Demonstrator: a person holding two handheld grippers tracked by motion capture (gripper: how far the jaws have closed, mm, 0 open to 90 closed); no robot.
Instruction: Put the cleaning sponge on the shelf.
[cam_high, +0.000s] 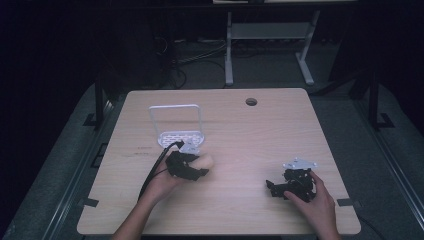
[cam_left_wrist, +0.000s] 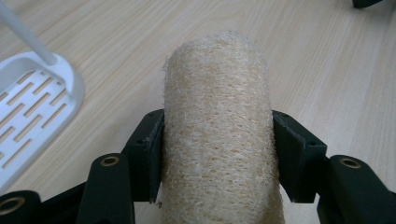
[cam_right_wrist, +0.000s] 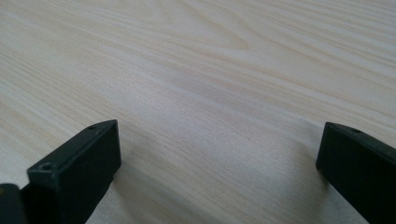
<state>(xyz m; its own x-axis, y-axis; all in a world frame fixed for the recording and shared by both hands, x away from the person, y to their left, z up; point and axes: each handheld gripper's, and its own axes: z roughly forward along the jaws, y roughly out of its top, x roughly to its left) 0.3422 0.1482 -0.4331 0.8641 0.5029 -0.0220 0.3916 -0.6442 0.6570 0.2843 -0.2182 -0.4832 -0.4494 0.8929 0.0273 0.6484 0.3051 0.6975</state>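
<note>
Now we have the left gripper (cam_left_wrist: 217, 154) clenched on a loofah sponge (cam_left_wrist: 219, 135), a pale, fibrous roll. Its two black pads press flat on the roll's opposite sides, about halfway along, so the roll points straight out ahead between the jaws. We judge that grip is chosen to keep the soft roll from sagging or twisting while it is carried. In the high view the left gripper (cam_high: 192, 167) sits just in front of the white rack (cam_high: 176, 125), and the loofah sponge (cam_high: 205, 161) sticks out to the right of it, just over the table (cam_high: 240, 210); whether it brushes the wood we cannot tell.

The rack stands near the table's far left, a slotted white base with an upright wire hoop rising from it. In the left gripper view its slotted base (cam_left_wrist: 32, 107) lies close beside the roll on the left, apart from it. We take it that the loofah is being brought to, or away from, this rack.

The right gripper (cam_high: 292, 186) rests well apart at the table's right, its jaws standing wide with bare wood between them, gripping nothing; it seems parked out of the way.

Our count: two grippers, one loofah sponge, one rack, one table.
</note>
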